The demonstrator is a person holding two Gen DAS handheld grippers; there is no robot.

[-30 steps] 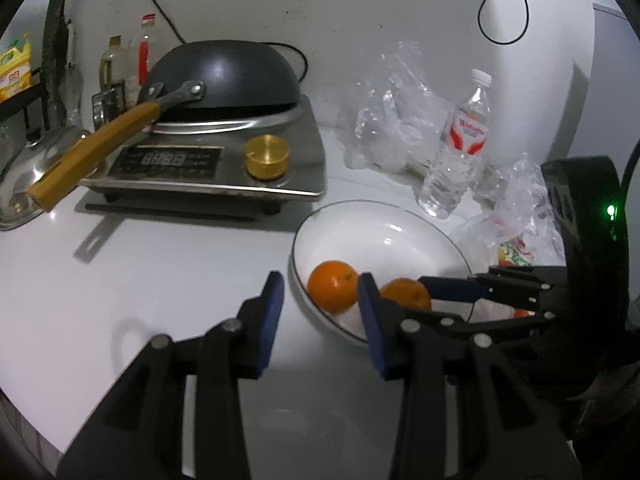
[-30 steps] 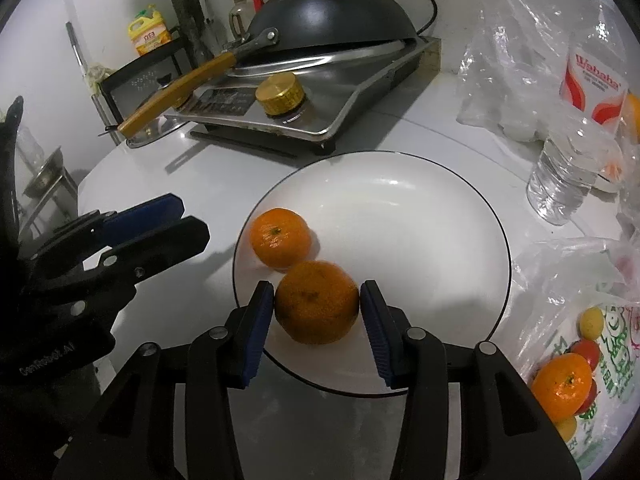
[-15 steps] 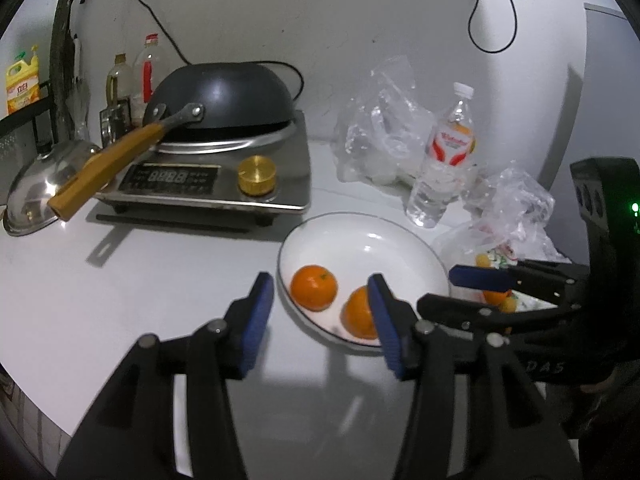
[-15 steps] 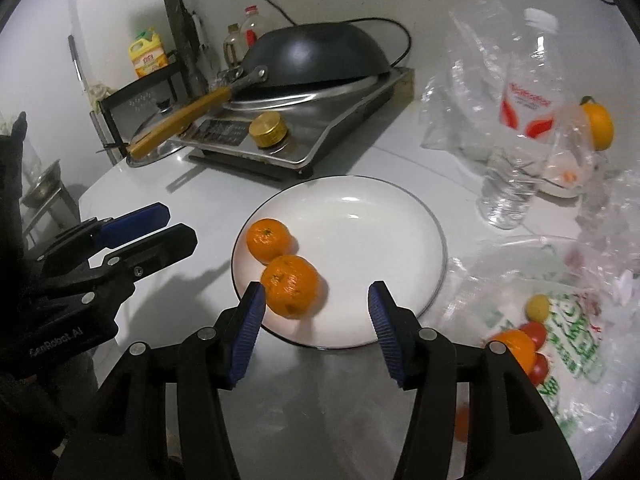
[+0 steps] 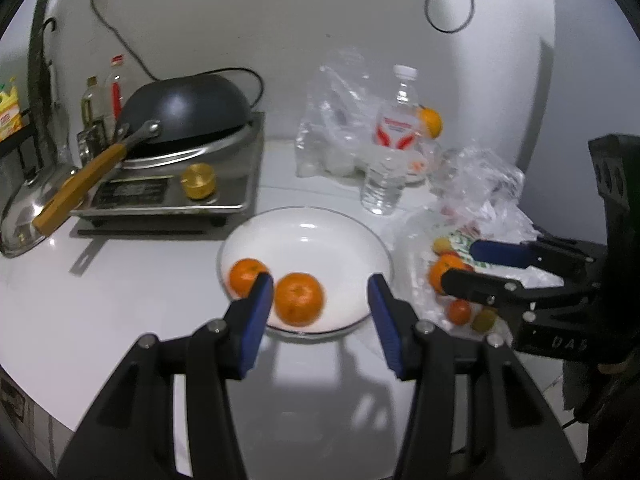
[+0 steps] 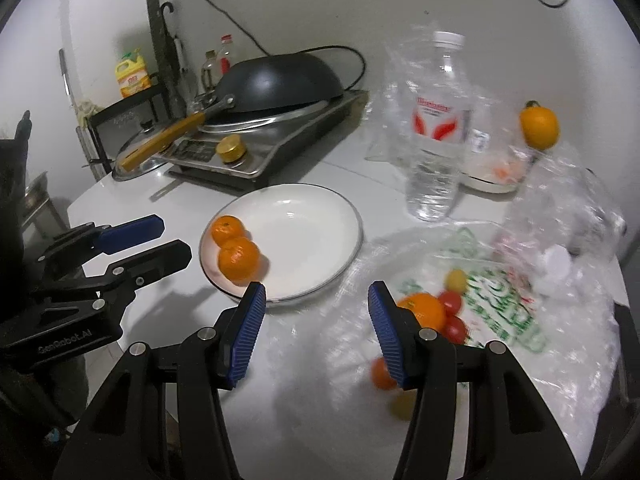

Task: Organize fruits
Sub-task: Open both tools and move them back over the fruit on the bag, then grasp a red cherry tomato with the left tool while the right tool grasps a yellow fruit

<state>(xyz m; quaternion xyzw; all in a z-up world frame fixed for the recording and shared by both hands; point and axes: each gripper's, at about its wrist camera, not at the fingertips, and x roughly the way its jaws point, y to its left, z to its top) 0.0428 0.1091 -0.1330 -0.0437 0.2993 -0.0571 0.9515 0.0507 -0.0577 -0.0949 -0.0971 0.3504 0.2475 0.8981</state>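
Note:
A white plate (image 5: 320,232) (image 6: 312,216) on the white table holds two oranges (image 5: 299,299) (image 5: 245,276), side by side at its left edge; they also show in the right wrist view (image 6: 239,259) (image 6: 226,229). My left gripper (image 5: 320,304) is open and empty, raised in front of the plate. My right gripper (image 6: 316,312) is open and empty, above the table between the plate and a plastic bag (image 6: 500,300). On the bag lie another orange (image 6: 424,312), red tomatoes (image 6: 452,302) and small yellow fruit (image 6: 456,279).
An induction cooker with an upturned black wok (image 5: 184,112) stands at the back left, a pot lid (image 5: 24,216) beside it. A water bottle (image 6: 436,136) and clear bags (image 5: 340,120) stand behind the plate. An orange fruit (image 6: 539,127) sits on a bowl at back right.
My right gripper opened and let go of the orange onto the plate, then pulled back and swung right toward the bag. My left gripper pulled back and rose, still open.

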